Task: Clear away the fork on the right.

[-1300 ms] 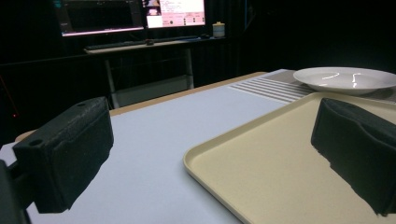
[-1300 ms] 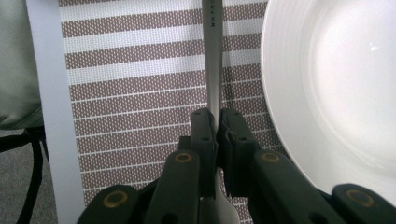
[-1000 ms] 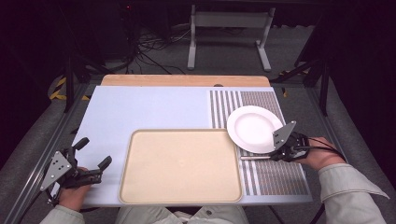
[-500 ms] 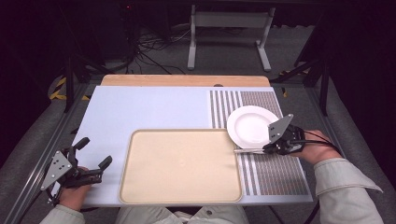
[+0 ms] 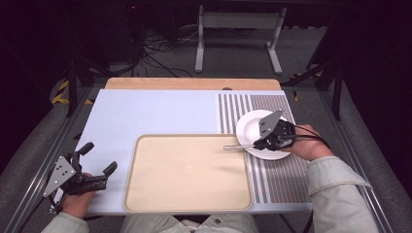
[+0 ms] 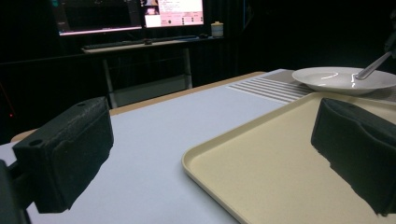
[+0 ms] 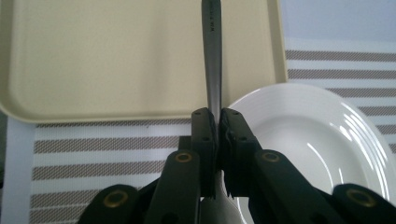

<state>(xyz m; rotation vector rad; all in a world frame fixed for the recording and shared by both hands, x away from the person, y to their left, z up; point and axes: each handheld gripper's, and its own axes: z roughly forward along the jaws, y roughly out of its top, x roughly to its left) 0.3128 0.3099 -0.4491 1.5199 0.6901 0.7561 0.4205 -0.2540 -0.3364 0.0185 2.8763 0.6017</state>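
Since the earlier frame, the right gripper [image 5: 256,144] has moved leftward. At lower left, the left gripper [image 5: 99,162] rests open and empty. At centre, the beige plastic tray [image 5: 145,194] lies left of the slim metal utensil [image 5: 236,146], which the right gripper's shut jaws hold with its long axis pointing leftward, beside the white round plate [image 5: 248,127].

The bench [image 5: 160,114] has a pale blue top with a wooden far edge. On it lie a striped mat [image 5: 282,179] carrying a white plate [image 5: 252,127], and a beige tray [image 5: 187,172].

A dark lab: monitors [image 6: 126,14] on a desk [image 6: 140,44], floor cables [image 5: 145,53]
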